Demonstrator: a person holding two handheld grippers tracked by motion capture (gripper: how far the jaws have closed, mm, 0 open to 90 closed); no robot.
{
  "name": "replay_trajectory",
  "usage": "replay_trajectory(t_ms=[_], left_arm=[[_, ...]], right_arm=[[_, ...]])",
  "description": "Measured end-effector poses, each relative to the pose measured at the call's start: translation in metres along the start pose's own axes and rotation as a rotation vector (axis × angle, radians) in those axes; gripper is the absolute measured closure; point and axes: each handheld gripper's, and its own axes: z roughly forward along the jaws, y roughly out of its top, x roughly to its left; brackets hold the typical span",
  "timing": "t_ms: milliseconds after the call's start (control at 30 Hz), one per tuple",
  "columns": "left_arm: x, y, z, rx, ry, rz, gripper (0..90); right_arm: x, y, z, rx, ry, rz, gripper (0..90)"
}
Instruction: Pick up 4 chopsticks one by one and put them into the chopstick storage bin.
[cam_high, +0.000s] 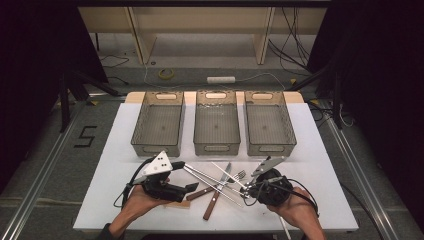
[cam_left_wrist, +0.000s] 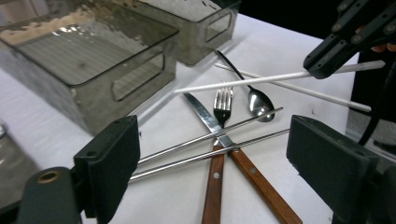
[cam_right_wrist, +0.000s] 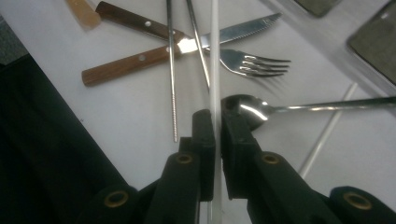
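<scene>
Right claw (cam_right_wrist: 217, 126) clenched on a white chopstick (cam_right_wrist: 214, 56); the stick runs straight between the jaws and out over the cutlery pile. In the left claw's view it sits lifted, crossing above the spoon (cam_left_wrist: 259, 102) and fork (cam_left_wrist: 223, 105), with its twin, the second white chopstick (cam_left_wrist: 322, 94), lying flat beneath on the worktop (cam_high: 120, 125).

Left claw (cam_left_wrist: 215, 158) released, jaws wide apart, nothing between them, hovering low at the near-left of the pile. It looks down on two metal chopsticks (cam_left_wrist: 205, 144) lying side by side across a wooden-handled knife (cam_left_wrist: 243, 163) and the fork's wooden handle; the two handles cross.

Small tan wooden piece (cam_right_wrist: 83, 13) lies just past the knife handle, near the worktop's front edge.

Beyond the pile: three clear grey bins in a row, left bin (cam_high: 141, 125), middle bin (cam_high: 198, 122), right bin (cam_high: 287, 122), all empty, close together at the far half of the white worktop.
</scene>
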Motion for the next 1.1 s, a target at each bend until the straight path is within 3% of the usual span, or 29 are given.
replay_trajectory(t_ms=[400, 767, 1100], left_arm=[[-0.013, 0.008, 0.029, 0.135, -0.05, 0.183, 20.9], [-0.016, 0.005, 0.037, 0.228, -0.067, 0.256, 26.8], [-0.023, 0.002, 0.038, 0.315, -0.115, 0.34, 44.3]], right_arm=[[0.02, 0.019, 0.009, 0.01, 0.06, -0.098, 85.2], [0.039, 0.029, 0.013, 0.021, 0.112, -0.18, 85.2], [0.048, 0.032, 0.014, 0.031, 0.139, -0.226, 85.2]])
